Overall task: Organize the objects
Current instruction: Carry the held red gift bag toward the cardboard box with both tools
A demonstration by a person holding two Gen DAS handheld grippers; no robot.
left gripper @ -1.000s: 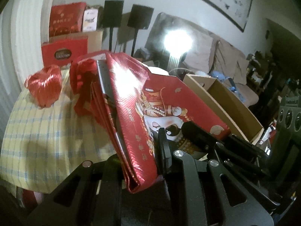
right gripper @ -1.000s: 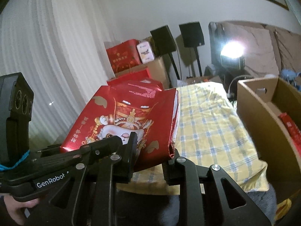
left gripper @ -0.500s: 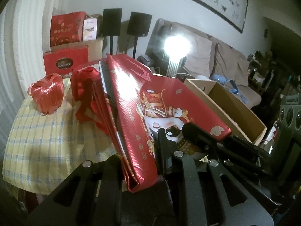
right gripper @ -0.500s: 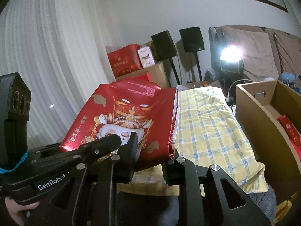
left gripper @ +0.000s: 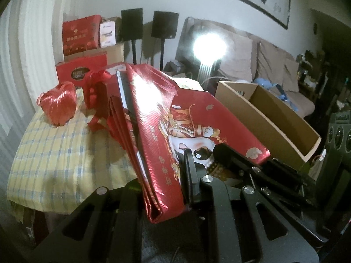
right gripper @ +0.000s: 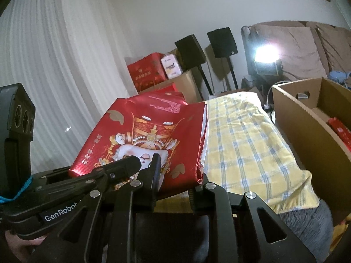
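A flat, folded red gift bag point(left gripper: 186, 120) with a cartoon figure printed on it hangs over the near end of the table, held by both grippers. My left gripper point(left gripper: 162, 182) is shut on the bag's bottom fold. From the right, my right gripper point(left gripper: 219, 151) clamps the printed face. In the right wrist view the bag point(right gripper: 153, 131) sits between the right gripper point(right gripper: 177, 175) jaws, and the left gripper point(right gripper: 129, 164) bites it from the left. The bag's red ribbon handles point(left gripper: 96, 92) trail onto the yellow checked tablecloth point(left gripper: 54, 153).
A ball of red raffia point(left gripper: 58, 103) lies on the cloth at the far left. An open cardboard box point(right gripper: 307, 127) stands right of the table with a red packet point(right gripper: 339, 129) inside. Behind are red gift boxes point(left gripper: 79, 32), two speakers on stands point(left gripper: 164, 24), a glaring lamp point(left gripper: 209, 48) and a sofa.
Both grippers have drifted a little back and down together, keeping the red bag in their grip. The table and box look slightly farther away.
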